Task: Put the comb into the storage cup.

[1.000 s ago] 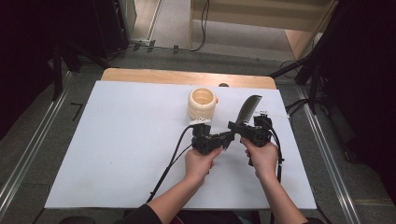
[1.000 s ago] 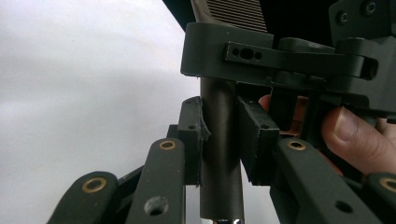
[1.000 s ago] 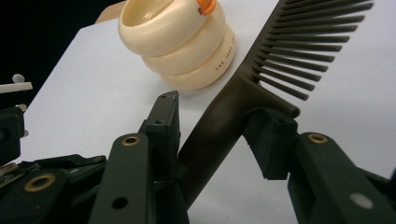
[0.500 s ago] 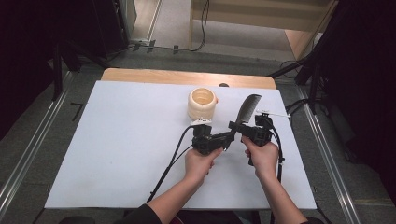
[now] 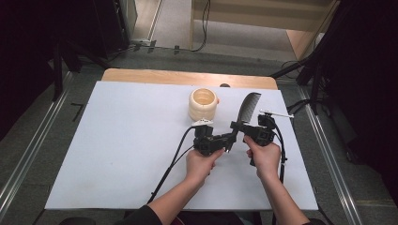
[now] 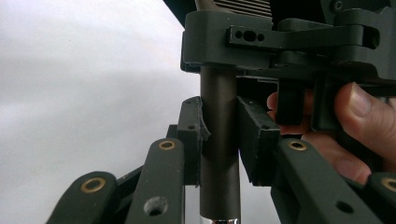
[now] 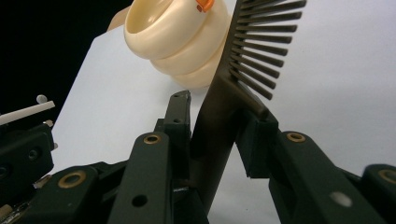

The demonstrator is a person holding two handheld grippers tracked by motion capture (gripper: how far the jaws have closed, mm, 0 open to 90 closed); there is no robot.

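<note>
already lifted off the white surface (image 5: 117, 154) and held by both tools at once: a dark comb (image 5: 248, 107), right of centre in the high view, teeth end slanting toward the upper right, handle running down and left into the two grippers. judged as mid-handover or a two-handed regrip, with pickup done and release by one side plus any placing not yet done; cannot tell from these frames which side is to let go. right gripper (image 5: 238, 126) pinching the comb where the handle meets the teeth; in the right gripper view, fingers (image 7: 180, 135) pressed onto both flat faces of the handle (image 7: 219, 121), teeth fanning out toward the upper right of the frame. left gripper (image 5: 229, 139) clamped farther down the handle; in the left gripper view, the round brownish shaft (image 6: 218, 140) standing upright between the two fingers (image 6: 192, 135), touched on both sides, with the right gripper's body just above it at the top of the frame and a hand (image 6: 359, 121) at the right edge. cream ribbed cup (image 5: 203, 103) resting on the surface above and left of the comb, apart from it in the high view; looming close behind the teeth at the upper centre of the right gripper view (image 7: 177, 32), though touching or not cannot be told there.
</note>
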